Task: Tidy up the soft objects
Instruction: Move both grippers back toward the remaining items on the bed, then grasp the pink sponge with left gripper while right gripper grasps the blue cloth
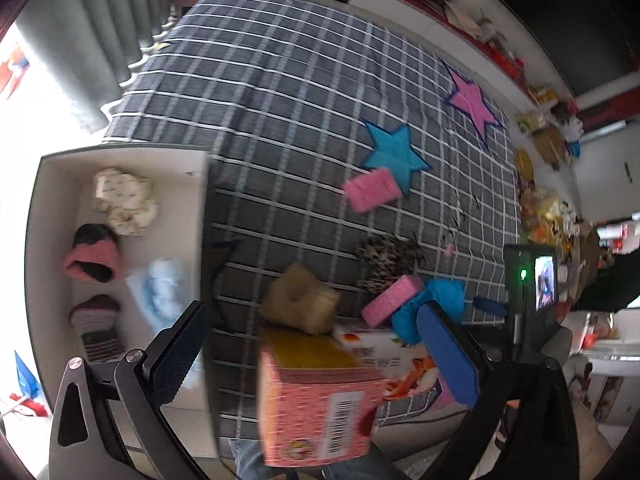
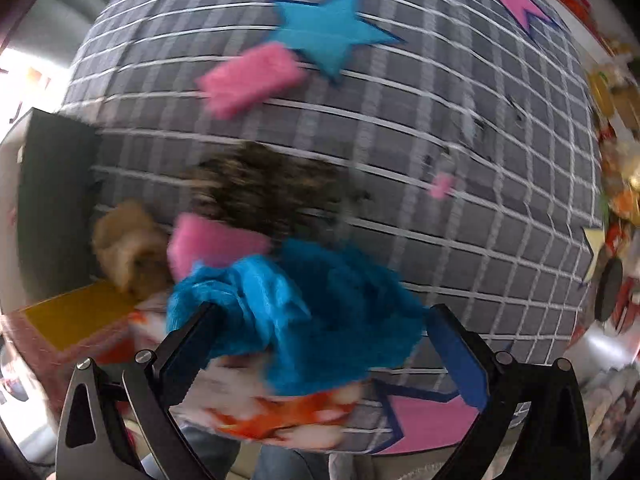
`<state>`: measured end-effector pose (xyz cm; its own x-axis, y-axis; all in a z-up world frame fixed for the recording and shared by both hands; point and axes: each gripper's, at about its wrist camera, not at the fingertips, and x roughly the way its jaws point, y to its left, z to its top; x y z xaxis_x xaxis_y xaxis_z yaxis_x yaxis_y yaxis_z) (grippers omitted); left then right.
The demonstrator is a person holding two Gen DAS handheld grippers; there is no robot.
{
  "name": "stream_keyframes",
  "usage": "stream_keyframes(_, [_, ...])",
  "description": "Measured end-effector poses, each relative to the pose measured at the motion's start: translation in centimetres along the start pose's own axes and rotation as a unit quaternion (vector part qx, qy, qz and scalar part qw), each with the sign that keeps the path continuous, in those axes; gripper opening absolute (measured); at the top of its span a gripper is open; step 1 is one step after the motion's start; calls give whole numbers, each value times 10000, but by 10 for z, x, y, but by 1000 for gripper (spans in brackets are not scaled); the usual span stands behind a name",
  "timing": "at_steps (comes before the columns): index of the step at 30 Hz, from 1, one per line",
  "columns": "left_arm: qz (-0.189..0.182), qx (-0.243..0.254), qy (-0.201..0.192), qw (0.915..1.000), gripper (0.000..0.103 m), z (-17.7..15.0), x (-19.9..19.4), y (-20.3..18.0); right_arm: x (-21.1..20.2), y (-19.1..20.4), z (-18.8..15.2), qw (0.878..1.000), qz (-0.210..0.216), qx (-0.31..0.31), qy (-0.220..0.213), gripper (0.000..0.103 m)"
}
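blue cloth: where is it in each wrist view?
Left wrist: blue cloth lower right, behind the right pad, touching a pink sponge.
Right wrist: blue cloth bottom centre, between the pads.
Shared landmark: blue star on the checked cover.

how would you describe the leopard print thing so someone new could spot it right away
Start at the grey checked cloth covering the table, then look toward its near edge, where soft things are piled. The leopard print thing sits just behind a pink sponge and a bright blue fluffy cloth; it alone has a dark spotted brown pattern.
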<state>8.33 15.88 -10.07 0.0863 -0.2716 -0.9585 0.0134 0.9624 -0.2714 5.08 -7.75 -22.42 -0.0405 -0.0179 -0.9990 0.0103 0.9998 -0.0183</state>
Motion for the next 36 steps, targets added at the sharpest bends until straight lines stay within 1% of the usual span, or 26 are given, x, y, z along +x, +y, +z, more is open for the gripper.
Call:
stream_keyframes(3, [19, 126, 127, 9998, 103, 0, 11, -24, 1, -35, 1, 9994, -262, 218, -95, 103])
stream_keyframes(6, [84, 243, 234, 9994, 103, 3, 21, -44, 1, -73, 2, 9979, -355, 523, -165, 103])
stream_keyframes(10, [288, 376, 376, 9982, 103, 10, 39, -69, 1, -125, -1, 9942, -456, 958, -199, 103])
stream_keyframes(14, [524, 431, 533, 9963, 103, 24, 61, -90, 1, -170, -7, 9882, -590, 1387, -279, 103])
stream_keyframes(17, [631, 498, 664, 9945, 103, 39, 81, -101, -3, -199, -14, 9811, -477, 1832, -393, 103])
stream_keyframes(19, [789, 603, 716, 9925, 103, 49, 94, -107, -9, -218, -19, 9762, -184, 2092, -550, 103])
stream_keyframes(22, [1057, 712, 807, 9886, 103, 63, 117, -114, -17, -227, -19, 9745, 207, 2097, -766, 103])
stream_keyframes(23, [1092, 704, 827, 9881, 103, 67, 122, -115, -19, -225, -17, 9744, 338, 2058, -841, 103])
stream_keyframes(24, [1145, 677, 836, 9876, 103, 72, 129, -115, -16, -229, -7, 9746, 453, 2009, -882, 103])
stream_keyframes(26, [1242, 553, 877, 9868, 103, 80, 142, -113, -19, -221, 1, 9764, 663, 1834, -931, 103])
stream_keyframes(28, [1254, 270, 949, 9872, 103, 88, 155, -107, -22, -204, 10, 9788, 746, 1642, -969, 103])
stream_keyframes(31, [1248, -346, 964, 9869, 103, 99, 169, -92, -18, -186, 28, 9828, 769, 1368, -976, 103])
stream_keyframes(33, [1323, -656, 935, 9846, 103, 105, 174, -84, -13, -175, 36, 9848, 800, 1203, -960, 103])
stream_keyframes(36, [1331, -1124, 927, 9803, 103, 110, 178, -71, -7, -161, 51, 9879, 762, 933, -972, 103])
